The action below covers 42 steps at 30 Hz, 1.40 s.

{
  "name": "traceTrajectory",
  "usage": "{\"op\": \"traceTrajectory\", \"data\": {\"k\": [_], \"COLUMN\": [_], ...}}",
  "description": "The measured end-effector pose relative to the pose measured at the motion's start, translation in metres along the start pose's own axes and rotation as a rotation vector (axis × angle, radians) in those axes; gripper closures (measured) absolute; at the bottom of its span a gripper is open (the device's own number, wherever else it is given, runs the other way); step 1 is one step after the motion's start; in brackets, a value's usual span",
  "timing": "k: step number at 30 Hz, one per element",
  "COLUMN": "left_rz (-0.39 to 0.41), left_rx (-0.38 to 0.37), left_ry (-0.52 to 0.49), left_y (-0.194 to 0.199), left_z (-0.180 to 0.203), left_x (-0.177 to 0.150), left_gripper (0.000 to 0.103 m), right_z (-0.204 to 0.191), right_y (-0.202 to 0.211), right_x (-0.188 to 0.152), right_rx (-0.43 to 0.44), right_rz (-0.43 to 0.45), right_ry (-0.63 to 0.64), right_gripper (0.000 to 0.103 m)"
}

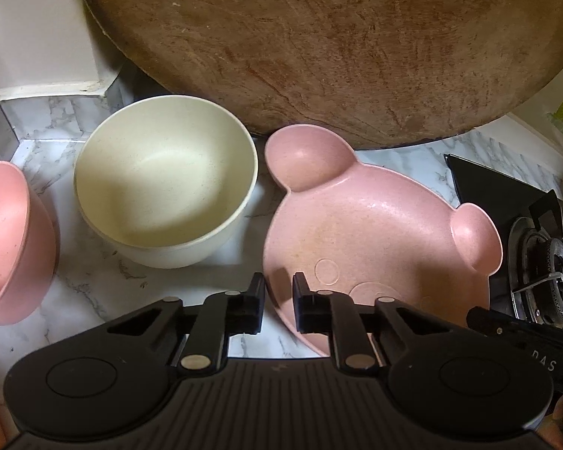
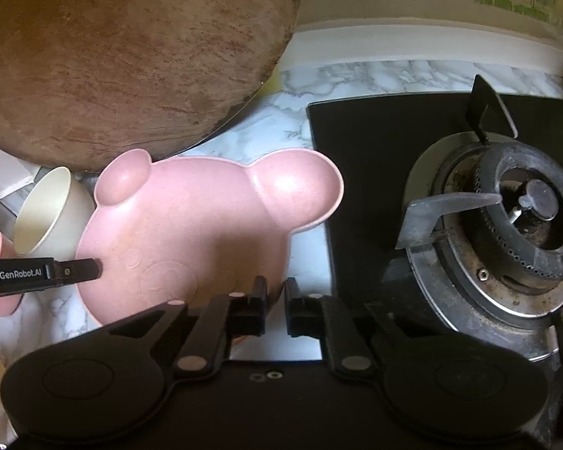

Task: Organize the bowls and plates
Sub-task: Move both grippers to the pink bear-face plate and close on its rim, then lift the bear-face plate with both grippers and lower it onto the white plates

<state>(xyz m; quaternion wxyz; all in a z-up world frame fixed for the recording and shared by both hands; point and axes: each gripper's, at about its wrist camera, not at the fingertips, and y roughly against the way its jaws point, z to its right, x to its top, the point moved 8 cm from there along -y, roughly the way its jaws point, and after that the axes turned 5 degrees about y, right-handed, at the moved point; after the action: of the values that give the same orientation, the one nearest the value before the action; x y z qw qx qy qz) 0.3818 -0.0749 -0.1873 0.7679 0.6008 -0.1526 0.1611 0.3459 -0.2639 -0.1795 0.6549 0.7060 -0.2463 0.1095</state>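
We've got the left gripper [image 1: 278,292] low over the marble counter [image 1: 94,285], fingers parted narrowly astride the near-left rim of the pink bear plate [image 1: 360,232]. The right gripper [image 2: 275,300] straddles its near-right rim the same way. Ears point toward the round wooden board [image 1: 319,45]; speckled, matte, embossed face.

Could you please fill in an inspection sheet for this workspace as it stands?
Surface: marble-pattern countertop.
Job's things: pink bear-shaped plate, cream bowl, pink bowl, all upright and empty.
Clutter: round wooden chopping board leaning behind them.
Grippers: left claw straddling the plate's rim, a gap between its fingers; right claw likewise.
Cables: nothing seen.
Surroundings: gas stove burner right of the plate.
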Motion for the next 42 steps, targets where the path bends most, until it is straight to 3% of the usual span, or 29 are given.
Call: {"op": "traceTrajectory", "data": {"k": [13,28,42], "left_rz": [-0.008,0.021,0.075], "left_rx": [-0.005,-0.058,-0.093], "left_ry": [-0.037,-0.099,-0.074], "left_y": [0.024,0.082,0.151], "left_z": [-0.001,-0.007,-0.066], "left_x": [-0.017,-0.059,-0.09], "left_gripper": [0.089,0.089,0.089], "right_z": [-0.006,-0.024,-0.084], "right_y": [0.026,0.091,0.137], "right_x": [-0.02,-0.052,-0.085], "right_rx": [0.012,0.019,0.081], "right_rz": [0.013,0.07,0.115], "right_ry": [0.056,0.085,0.129], "right_gripper": [0.093,0.093,0.093]}}
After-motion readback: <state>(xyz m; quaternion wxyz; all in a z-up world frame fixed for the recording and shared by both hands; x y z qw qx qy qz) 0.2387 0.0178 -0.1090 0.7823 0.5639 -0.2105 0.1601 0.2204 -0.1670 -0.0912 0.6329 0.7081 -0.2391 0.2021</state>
